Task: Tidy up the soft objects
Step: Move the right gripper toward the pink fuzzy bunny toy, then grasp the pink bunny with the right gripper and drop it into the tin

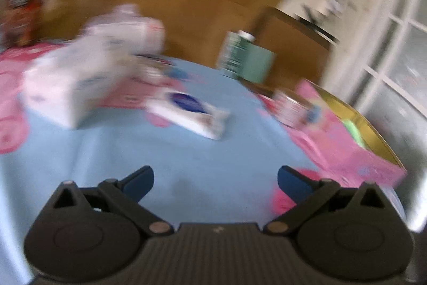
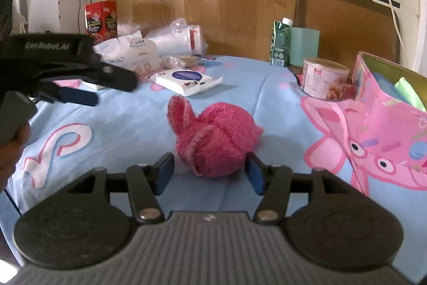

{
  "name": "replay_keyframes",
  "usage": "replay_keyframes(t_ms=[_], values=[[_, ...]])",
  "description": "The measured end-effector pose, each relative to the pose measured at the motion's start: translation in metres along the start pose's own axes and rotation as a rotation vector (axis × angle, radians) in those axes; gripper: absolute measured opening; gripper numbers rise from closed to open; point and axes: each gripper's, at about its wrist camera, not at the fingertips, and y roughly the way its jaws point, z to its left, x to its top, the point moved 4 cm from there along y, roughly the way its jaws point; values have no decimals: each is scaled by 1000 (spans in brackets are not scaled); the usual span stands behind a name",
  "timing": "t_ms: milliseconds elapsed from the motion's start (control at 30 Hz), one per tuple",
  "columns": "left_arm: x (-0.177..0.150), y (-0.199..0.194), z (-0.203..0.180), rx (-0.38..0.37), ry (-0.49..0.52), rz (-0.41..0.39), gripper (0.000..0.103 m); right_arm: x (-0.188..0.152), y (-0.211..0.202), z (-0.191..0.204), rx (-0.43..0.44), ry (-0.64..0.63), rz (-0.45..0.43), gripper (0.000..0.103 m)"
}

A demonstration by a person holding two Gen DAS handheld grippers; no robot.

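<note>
A fuzzy pink plush item lies on the blue bed sheet. My right gripper is open, its blue pads on either side of the plush's near end, not closed on it. My left gripper is open and empty above the sheet; the view is blurred. It also shows in the right wrist view at the left. The pink plush peeks behind its right finger. A pink gift bag stands open at the right, with green and blue soft items inside; it also shows in the left wrist view.
A white wipes pack lies mid-bed. Tissue packs, a plastic bag of cups and a red snack box sit at the back left. A green carton, a teal cup and a tin stand back right.
</note>
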Motion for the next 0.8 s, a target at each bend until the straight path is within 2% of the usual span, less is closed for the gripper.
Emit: replay_keyframes(t_ms=[100, 167, 267, 300, 467, 600, 633, 667, 733, 800], values=[[-6, 18, -29, -70, 43, 72, 90, -1, 5, -5, 0, 14, -3, 58], [-13, 33, -45, -86, 71, 123, 70, 0, 7, -8, 19, 25, -12, 47], [-10, 43, -65, -151, 50, 149, 57, -1, 3, -17, -31, 50, -31, 45], [-6, 43, -76, -180, 63, 146, 55, 0, -3, -24, -46, 68, -53, 45], [20, 52, -147, -257, 199, 90, 55, 16, -43, -69, -196, 98, -218, 45], [40, 85, -208, -299, 291, 68, 56, 29, -63, -121, -309, 162, -270, 46], [44, 95, -220, -296, 301, 57, 59, 33, -64, -136, -335, 176, -274, 46], [46, 106, -233, -282, 312, 42, 68, 38, -63, -152, -366, 189, -278, 46], [50, 123, -247, -220, 328, 18, 75, 46, -57, -182, -437, 209, -273, 52], [53, 132, -247, -179, 323, 15, 75, 50, -43, -212, -475, 216, -228, 84]])
